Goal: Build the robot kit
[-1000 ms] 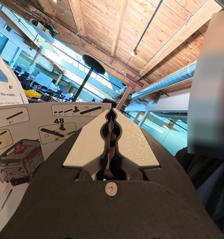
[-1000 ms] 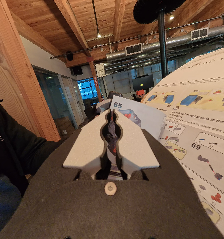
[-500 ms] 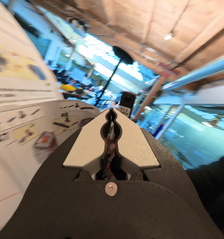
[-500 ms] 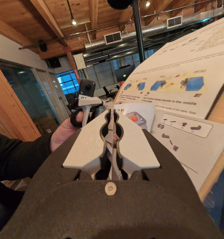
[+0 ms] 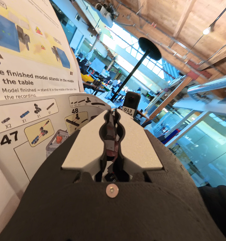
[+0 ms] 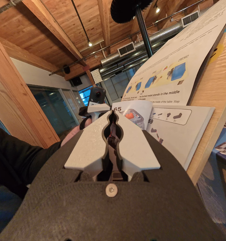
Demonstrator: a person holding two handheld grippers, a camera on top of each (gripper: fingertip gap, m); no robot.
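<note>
The open instruction booklet [image 6: 180, 131] stood against the wooden board [image 6: 214, 99], a page [image 5: 110, 131] pinched in the left hand-held gripper [image 5: 112, 112] and another page [image 6: 113, 131] clamped in the right hand-held gripper [image 6: 112, 112]. Since a second earlier, both had tilted down from the ceiling. The printed sheet [image 5: 25, 54] now loomed larger beside the left.

Paper, plastic, wood

Matt paper booklet [image 6: 177, 131] leans on a smooth pale wooden board [image 6: 214, 99]; grainy grey plastic fingers [image 6: 134, 146], rough black body.
</note>
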